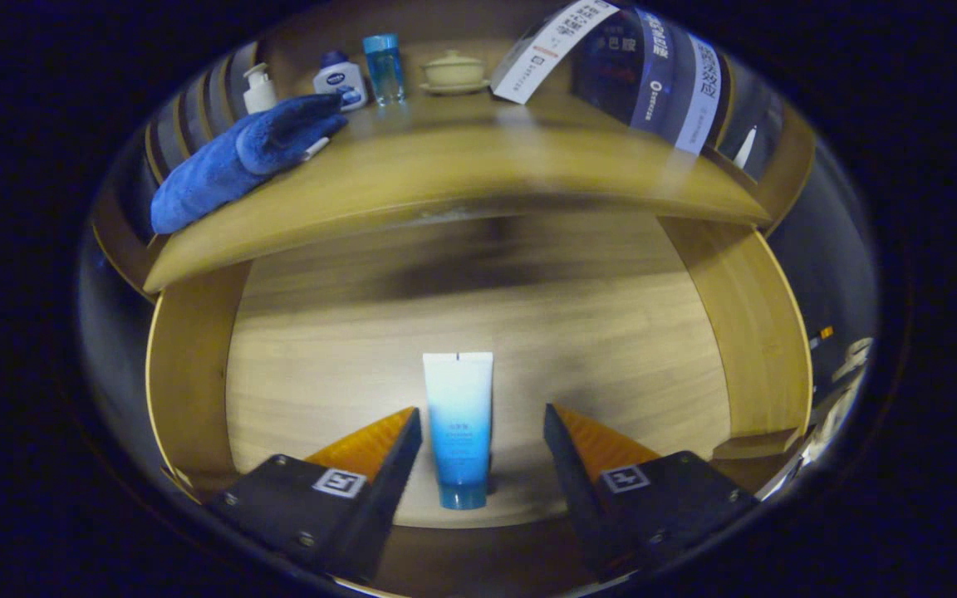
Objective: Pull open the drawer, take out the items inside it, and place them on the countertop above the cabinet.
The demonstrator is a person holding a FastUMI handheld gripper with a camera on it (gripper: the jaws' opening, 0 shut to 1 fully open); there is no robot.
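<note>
One blue-and-white tube (458,428) lies on the floor of the open drawer (321,349), cap toward the camera, between the fingers of the gripper (483,415), which are spread wide and touch nothing. On the countertop (462,166) above sit one folded blue towel (238,158), one white pump bottle (258,88), one white lotion bottle (341,80), one clear blue bottle (384,68), one lidded cream dish (453,71) and two boxes (553,46).

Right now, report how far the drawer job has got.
Done: the drawer stands pulled open. In hand: the gripper is open, its fingers either side of the blue-and-white tube lying on the drawer floor, not pressing it. Left: grip the tube and set it on the countertop beside the blue towel.
</note>
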